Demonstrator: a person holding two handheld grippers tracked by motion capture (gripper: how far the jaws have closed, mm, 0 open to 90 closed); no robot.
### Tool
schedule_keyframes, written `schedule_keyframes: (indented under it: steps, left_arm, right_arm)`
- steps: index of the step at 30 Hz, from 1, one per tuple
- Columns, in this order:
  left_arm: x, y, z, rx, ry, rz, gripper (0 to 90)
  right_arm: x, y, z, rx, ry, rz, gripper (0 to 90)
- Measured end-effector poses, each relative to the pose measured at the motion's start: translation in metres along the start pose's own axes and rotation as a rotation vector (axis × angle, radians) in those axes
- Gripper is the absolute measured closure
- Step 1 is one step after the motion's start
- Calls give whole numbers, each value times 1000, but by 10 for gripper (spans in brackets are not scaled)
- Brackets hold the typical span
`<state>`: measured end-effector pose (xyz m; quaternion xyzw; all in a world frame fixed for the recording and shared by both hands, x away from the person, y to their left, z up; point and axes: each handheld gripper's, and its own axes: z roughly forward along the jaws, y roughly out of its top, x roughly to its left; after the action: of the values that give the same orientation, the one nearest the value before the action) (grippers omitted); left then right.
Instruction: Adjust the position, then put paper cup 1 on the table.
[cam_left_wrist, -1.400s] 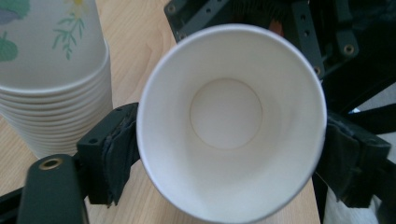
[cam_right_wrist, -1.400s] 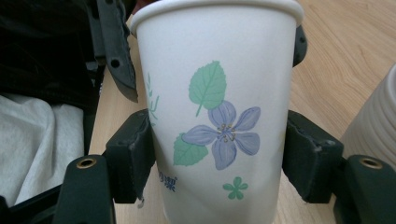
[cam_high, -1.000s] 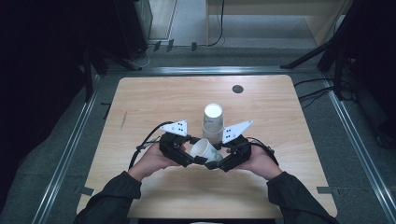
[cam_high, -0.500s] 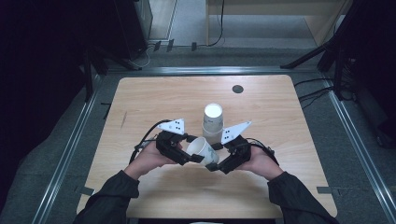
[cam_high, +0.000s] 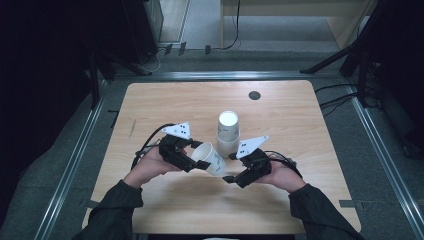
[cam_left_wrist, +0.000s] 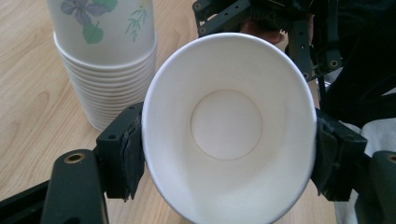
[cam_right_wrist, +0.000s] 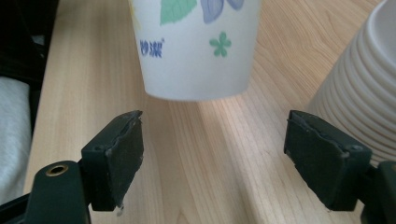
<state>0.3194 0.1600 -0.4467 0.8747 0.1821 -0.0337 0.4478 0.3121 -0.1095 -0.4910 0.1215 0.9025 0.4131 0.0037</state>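
Paper cup (cam_left_wrist: 227, 126) clamped sideways in left gripper (cam_left_wrist: 229, 154), right gripper (cam_right_wrist: 233, 158) wide open, empty, just below its base

Light wooden rectangular table (cam_high: 165, 105) with rounded corners stands on grey floor (cam_high: 60, 165). Metal rails (cam_high: 75, 155) flank it. Black cables (cam_high: 335, 97) lie right; far surroundings dark.

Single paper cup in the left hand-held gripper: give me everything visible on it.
The paper cup is white with a plain inside, a round flat bottom and a rolled rim; its outside bears green leaf and purple flower prints plus small blue lettering. The left hand-held gripper clamps it on opposite sides near the rim, squeezing the mouth slightly oval. It is tipped on its side above the table, base toward the open right hand-held gripper.
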Motion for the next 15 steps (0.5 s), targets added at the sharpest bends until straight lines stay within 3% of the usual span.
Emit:
schedule_keyframes:
  steps: [7, 15]
  left_arm:
    - [3, 0, -6, 39, 41, 8, 245]
    - [12, -3, -15, 70, 100, -13, 245]
  right_arm:
    - [-1, -2, 0, 0, -30, 2, 195]
    - [-5, -4, -3, -6, -64, 15, 195]
